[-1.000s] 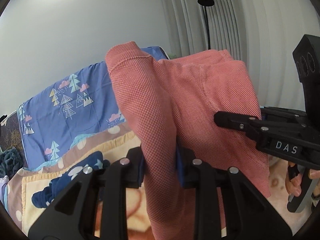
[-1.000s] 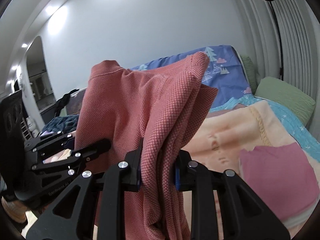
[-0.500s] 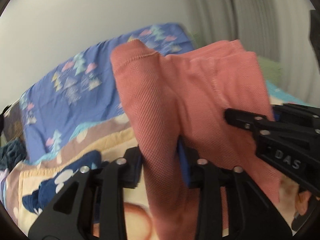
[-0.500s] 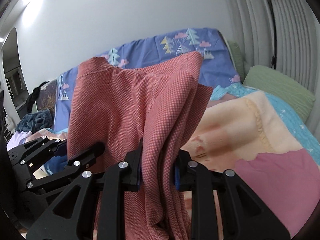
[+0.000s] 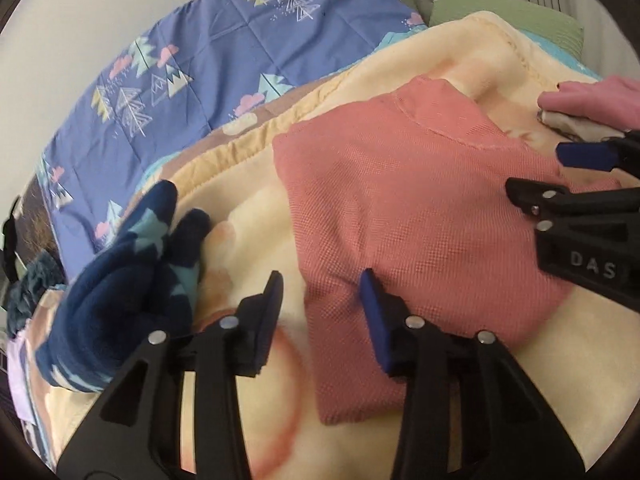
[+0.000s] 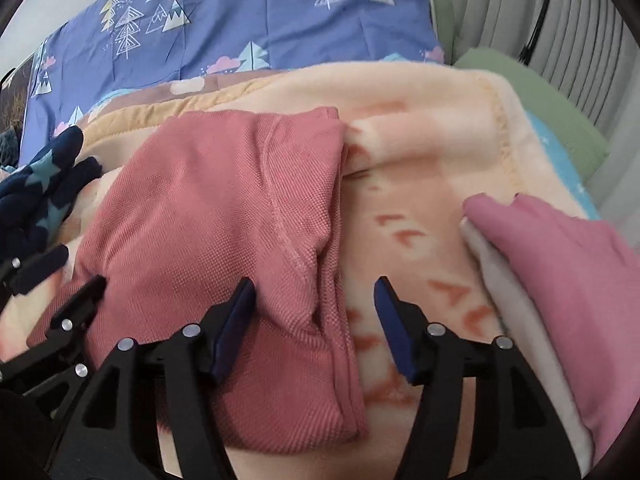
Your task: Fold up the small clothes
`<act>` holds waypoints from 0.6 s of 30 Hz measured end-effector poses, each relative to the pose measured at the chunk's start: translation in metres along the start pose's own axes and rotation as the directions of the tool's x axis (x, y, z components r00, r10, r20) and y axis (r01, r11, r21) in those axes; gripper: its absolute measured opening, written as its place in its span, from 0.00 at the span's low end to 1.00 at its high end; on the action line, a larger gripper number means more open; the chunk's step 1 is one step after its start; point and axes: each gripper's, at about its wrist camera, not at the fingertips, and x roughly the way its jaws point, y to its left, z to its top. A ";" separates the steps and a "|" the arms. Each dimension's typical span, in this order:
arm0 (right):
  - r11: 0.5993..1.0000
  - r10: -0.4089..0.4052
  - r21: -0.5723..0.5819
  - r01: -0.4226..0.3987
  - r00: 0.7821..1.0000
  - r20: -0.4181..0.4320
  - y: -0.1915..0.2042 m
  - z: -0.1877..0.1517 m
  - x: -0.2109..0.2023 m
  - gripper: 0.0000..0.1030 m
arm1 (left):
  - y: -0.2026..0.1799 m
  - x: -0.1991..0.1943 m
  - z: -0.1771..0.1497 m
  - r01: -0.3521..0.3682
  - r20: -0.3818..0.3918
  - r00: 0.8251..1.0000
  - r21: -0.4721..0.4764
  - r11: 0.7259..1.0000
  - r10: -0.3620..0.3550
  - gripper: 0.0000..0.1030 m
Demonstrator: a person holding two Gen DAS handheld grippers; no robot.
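Note:
A coral-red knit garment lies folded flat on the cream blanket; it also shows in the right wrist view. My left gripper is open over the garment's near left edge, holding nothing. My right gripper is open over the garment's near right edge, holding nothing. The right gripper also shows in the left wrist view at the garment's right side, and the left gripper's fingers show at the left of the right wrist view.
A dark blue star-patterned garment lies crumpled to the left. A folded pink garment on a white one lies to the right. A blue tree-print sheet is behind, a green pillow at far right.
Both grippers held the coral garment up in the air; they have lowered it onto the blanket, let go and opened.

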 end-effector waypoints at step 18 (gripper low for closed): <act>0.999 -0.037 0.020 0.033 0.942 0.332 -0.034 -0.085 -0.227 0.91 | 0.006 -0.202 -0.043 0.161 0.321 0.938 -0.065 0.985 -0.133 0.98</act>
